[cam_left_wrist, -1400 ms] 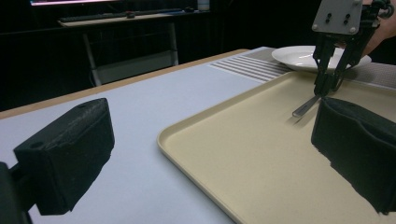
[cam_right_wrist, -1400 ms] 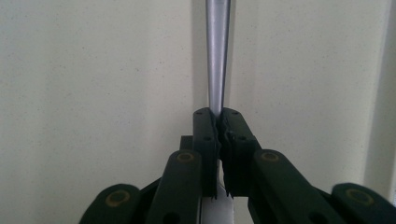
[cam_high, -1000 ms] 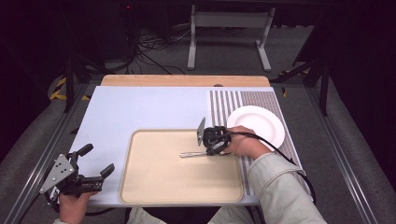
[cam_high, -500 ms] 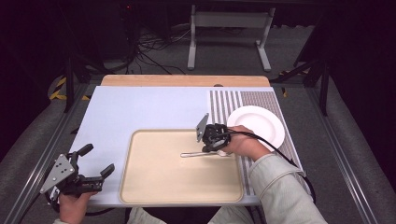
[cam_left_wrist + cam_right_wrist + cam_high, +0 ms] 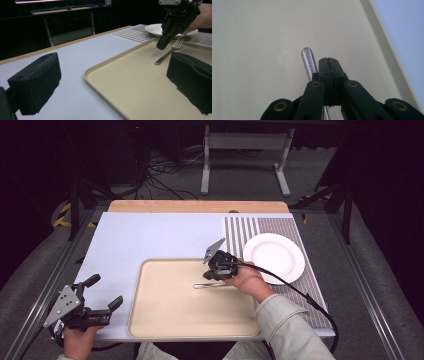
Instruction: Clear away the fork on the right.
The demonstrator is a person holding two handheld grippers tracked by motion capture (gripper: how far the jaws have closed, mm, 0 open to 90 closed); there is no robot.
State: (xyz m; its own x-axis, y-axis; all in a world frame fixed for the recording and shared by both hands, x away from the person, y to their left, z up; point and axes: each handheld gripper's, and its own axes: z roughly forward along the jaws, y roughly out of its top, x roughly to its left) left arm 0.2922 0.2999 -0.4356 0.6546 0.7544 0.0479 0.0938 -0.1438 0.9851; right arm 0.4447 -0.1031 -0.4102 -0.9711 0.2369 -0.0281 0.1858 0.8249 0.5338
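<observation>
A metal fork (image 5: 212,285) lies flat on the beige tray (image 5: 175,310), tines toward the white plate (image 5: 274,256). My right gripper (image 5: 211,274) hangs tip-down just over the fork's middle, jaws shut against each other. In the right gripper view the shut right gripper (image 5: 331,66) has the fork handle (image 5: 307,58) passing beside and under it on the tray (image 5: 262,37), not between the jaws. My left gripper (image 5: 106,290) is open off the tray's left front corner. The left gripper view looks past the open left gripper (image 5: 115,82) to the fork (image 5: 167,53) and right gripper (image 5: 162,45).
The plate (image 5: 160,29) rests on a striped mat (image 5: 240,232) right of the tray. A pale blue mat (image 5: 150,235) covers the table's left and back. The wooden table edge (image 5: 200,206) runs along the far side, with a metal stand and cables beyond.
My right gripper has edged slightly left and back above the fork. The fork has stayed where it lay, and the left gripper has not moved.
</observation>
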